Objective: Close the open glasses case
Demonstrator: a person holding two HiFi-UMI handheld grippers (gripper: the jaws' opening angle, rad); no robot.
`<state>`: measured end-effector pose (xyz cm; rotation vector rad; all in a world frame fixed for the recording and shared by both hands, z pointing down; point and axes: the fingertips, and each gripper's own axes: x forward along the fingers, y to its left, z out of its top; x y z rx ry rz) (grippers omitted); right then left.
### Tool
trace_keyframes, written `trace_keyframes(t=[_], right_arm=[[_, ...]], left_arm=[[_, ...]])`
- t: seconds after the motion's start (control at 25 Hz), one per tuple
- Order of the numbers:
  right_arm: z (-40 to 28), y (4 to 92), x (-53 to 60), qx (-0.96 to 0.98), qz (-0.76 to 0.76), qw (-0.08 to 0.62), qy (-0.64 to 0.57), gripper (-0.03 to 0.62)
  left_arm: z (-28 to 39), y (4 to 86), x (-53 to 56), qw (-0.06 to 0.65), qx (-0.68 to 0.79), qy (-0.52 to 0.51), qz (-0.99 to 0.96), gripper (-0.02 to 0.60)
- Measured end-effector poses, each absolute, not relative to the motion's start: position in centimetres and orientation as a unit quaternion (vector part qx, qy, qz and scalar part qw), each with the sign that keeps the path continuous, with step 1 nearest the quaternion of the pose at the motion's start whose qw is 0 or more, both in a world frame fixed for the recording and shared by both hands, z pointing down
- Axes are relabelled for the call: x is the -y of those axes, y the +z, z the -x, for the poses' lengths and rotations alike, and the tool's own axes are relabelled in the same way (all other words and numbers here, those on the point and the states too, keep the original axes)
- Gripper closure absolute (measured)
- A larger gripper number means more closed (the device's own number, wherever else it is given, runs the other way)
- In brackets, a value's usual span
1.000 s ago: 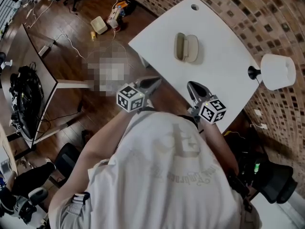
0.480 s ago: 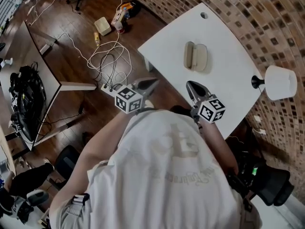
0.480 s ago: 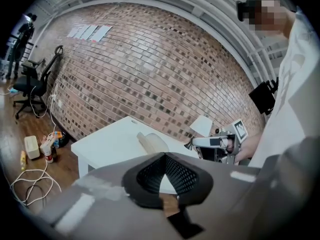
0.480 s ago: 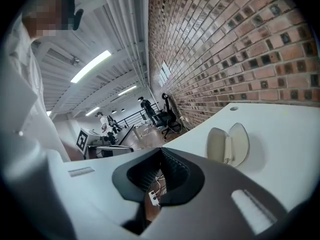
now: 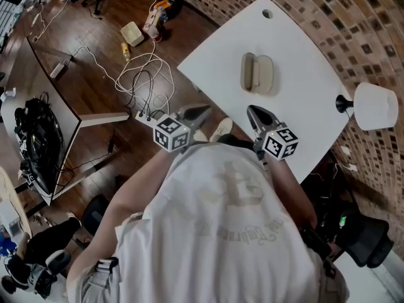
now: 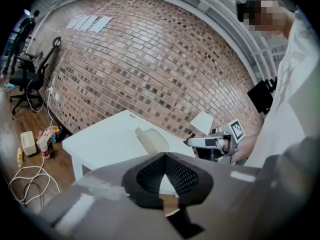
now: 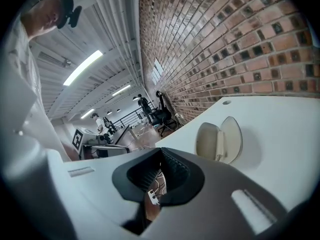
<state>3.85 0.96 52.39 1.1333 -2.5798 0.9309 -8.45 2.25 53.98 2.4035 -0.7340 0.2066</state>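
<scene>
The beige glasses case (image 5: 257, 73) lies open on the white table (image 5: 297, 115), its lid standing up on the left side. The right gripper view shows the case (image 7: 218, 140) ahead and to the right, both halves spread. In the left gripper view the case (image 6: 150, 139) sits beyond the jaws. My left gripper (image 5: 201, 111) hovers short of the table's near left edge, shut and empty. My right gripper (image 5: 254, 112) hangs over the near edge, shut and empty. Both are well short of the case.
A white lamp (image 5: 375, 105) on a black stand stands at the table's right end. A small hole (image 5: 267, 14) is at the far corner. Cables and a power strip (image 5: 146, 81) lie on the wooden floor to the left. A brick wall runs behind the table.
Both grippers have crept forward toward the table, still side by side. Their jaws have stayed shut. The case has not moved on the table.
</scene>
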Motion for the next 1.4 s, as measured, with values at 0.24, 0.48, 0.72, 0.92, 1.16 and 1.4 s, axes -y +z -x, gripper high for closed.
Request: trace_keyframes(t=[0.24,0.48,0.72,0.92,1.16,1.4], right_arm=[[-5.0,52.1,2.5,0.864,-0.389,0.069,0.313,0.586],[-7.1,52.9,4.9,0.857,-0.407,0.065,0.31,0.586],[-10.2,53.3,5.8,0.841,-0.436,0.048,0.317,0.586],[-11.0,53.1,7.0,0.834,-0.454,0.048,0.309,0.586],[-13.2,53.0,7.7,0.809,-0.494,0.052,0.313,0.585],[-13.7,54.4,6.8,0.785,-0.526,0.066,0.322,0.585]], left_arm=[[6.4,52.8,0.7,0.285,0.249,0.104,-0.92,0.575],[3.7,52.8,3.1,0.278,0.217,0.131,-0.926,0.575],[0.2,52.1,5.5,0.268,0.184,0.142,-0.935,0.575],[-0.5,51.1,7.6,0.258,0.172,0.14,-0.94,0.575],[-2.6,52.1,8.3,0.268,0.124,0.152,-0.943,0.575],[-2.8,52.3,7.9,0.276,0.091,0.141,-0.947,0.575]])
